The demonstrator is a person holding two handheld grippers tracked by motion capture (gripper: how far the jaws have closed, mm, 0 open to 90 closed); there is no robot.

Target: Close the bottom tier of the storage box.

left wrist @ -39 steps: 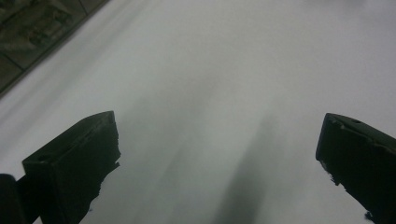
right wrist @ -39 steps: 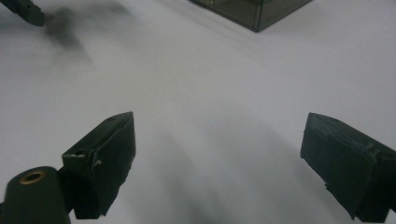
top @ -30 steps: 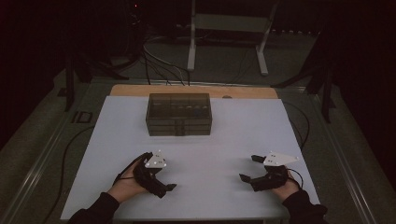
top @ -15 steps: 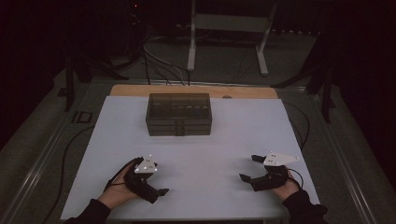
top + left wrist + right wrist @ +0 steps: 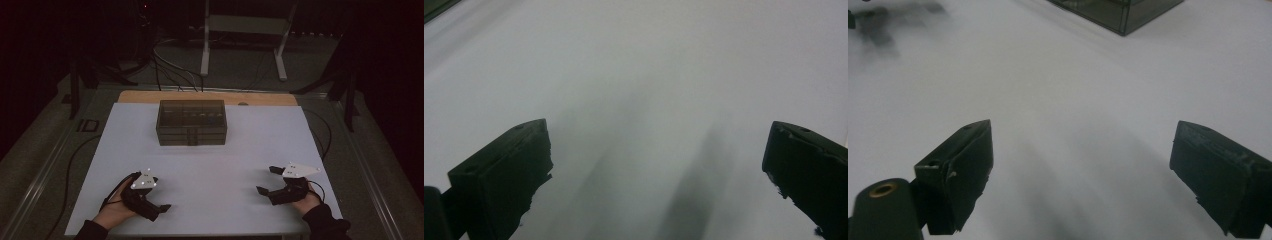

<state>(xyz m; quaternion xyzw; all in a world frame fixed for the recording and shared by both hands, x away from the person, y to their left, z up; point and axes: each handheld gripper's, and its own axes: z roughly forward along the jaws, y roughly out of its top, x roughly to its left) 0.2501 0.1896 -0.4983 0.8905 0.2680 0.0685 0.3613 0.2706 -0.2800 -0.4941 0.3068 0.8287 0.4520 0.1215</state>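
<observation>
Jaws stand wide apart on both grippers, with nothing between them. In the left gripper view the two black jaws frame bare white table; in the right gripper view they frame the same white surface, with a corner of the box (image 5: 1120,12) at the top edge.

The box (image 5: 191,121) is a dark, see-through case with drawer fronts facing the person. It sits on the far middle of the table (image 5: 210,165), near the back edge, upright and square to it. Small coloured items show faintly through its lid; what they are cannot be told.

The left gripper (image 5: 161,211) lies low near the front left corner, held in a hand (image 5: 112,212), its jaws pointing right along the front edge. The right gripper (image 5: 267,180) sits near the front right, held in a hand (image 5: 307,202), its jaws pointing left and slightly away. Both are well apart from the box and from each other.

Beyond the table, cables (image 5: 170,65) trail over the dark floor, by a pale stand (image 5: 245,35).
</observation>
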